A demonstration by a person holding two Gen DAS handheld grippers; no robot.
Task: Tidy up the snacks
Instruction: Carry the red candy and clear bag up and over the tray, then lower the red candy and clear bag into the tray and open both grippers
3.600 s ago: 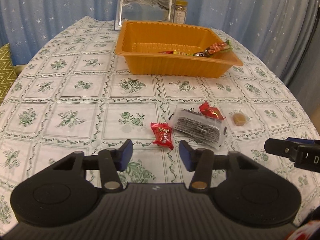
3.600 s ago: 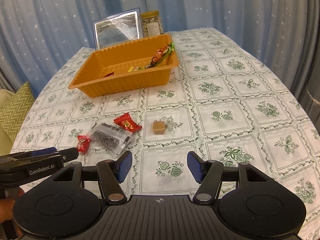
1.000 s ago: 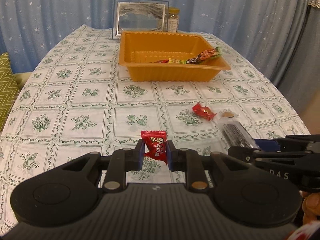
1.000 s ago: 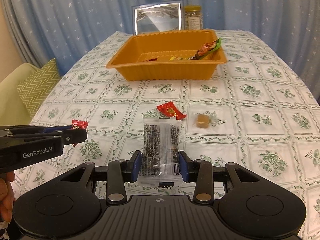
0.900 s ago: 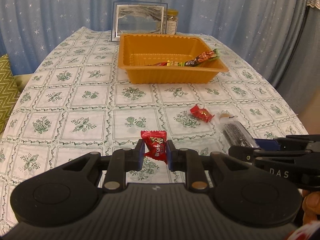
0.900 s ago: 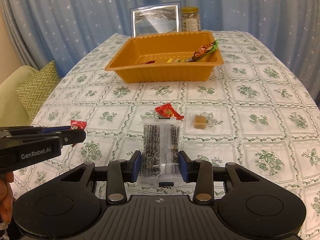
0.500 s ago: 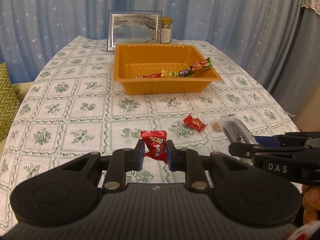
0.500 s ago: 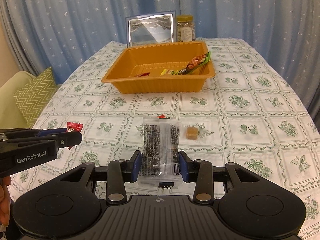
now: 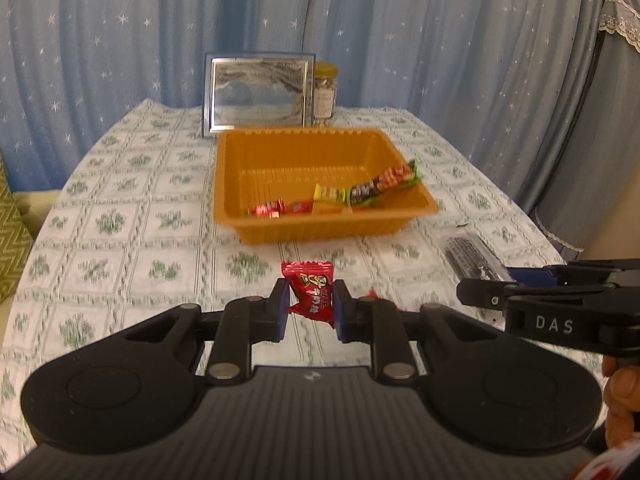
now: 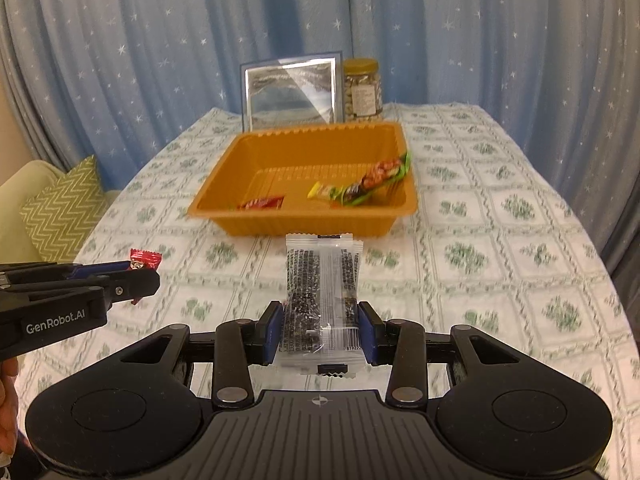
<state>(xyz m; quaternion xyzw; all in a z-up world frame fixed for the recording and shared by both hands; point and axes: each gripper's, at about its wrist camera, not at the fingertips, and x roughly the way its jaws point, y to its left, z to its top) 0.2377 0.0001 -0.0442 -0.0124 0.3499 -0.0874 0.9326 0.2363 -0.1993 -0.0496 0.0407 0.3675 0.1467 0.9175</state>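
My left gripper is shut on a small red candy, held above the tablecloth. In the right wrist view my right gripper is shut on a clear packet of dark snack, also lifted off the table. The orange tray stands ahead of both, holding several wrapped snacks. From the left wrist view the right gripper shows at the right edge with the packet. From the right wrist view the left gripper shows at the left with the candy. Another red candy peeks out behind my left gripper's right finger.
A framed picture and a jar stand behind the tray at the table's far end. A patterned tablecloth covers the table. Blue starred curtains hang behind. A green cushion lies off the left edge.
Both grippers have risen with their snacks and the view has tilted up. The tray's inside shows more, and the loose sweets on the cloth have dropped behind the grippers.
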